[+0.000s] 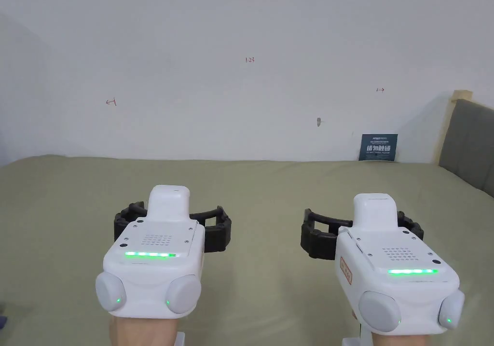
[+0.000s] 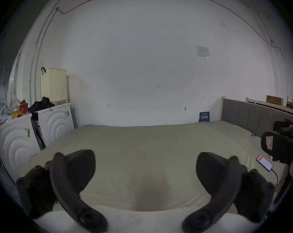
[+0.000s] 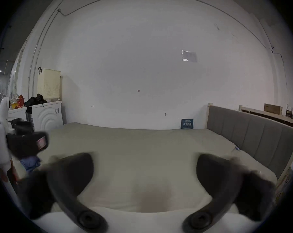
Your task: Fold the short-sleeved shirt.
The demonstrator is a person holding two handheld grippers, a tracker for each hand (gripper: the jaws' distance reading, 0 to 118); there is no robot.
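My left gripper [image 1: 172, 219] and right gripper [image 1: 362, 226] hover side by side over a bed with an olive-green sheet [image 1: 260, 187]. Both are open and hold nothing. The left gripper view has its black jaws [image 2: 145, 167] spread wide above bare sheet. The right gripper's jaws [image 3: 144, 169] stand just as wide. A crumpled blue cloth [image 3: 30, 163] lies at the bed's left edge, below the left gripper [image 3: 24, 144] in the right gripper view. I cannot tell whether it is the shirt. A sliver of blue [image 1: 2, 320] sits at the head view's bottom left corner.
A white wall [image 1: 241, 72] runs behind the bed, with a grey padded headboard [image 1: 470, 144] on the right. A phone [image 2: 264, 163] on a cable lies near the bed's right edge. White washing machines [image 2: 55, 124] with clutter stand to the left. A small blue sign [image 1: 378, 147] leans on the wall.
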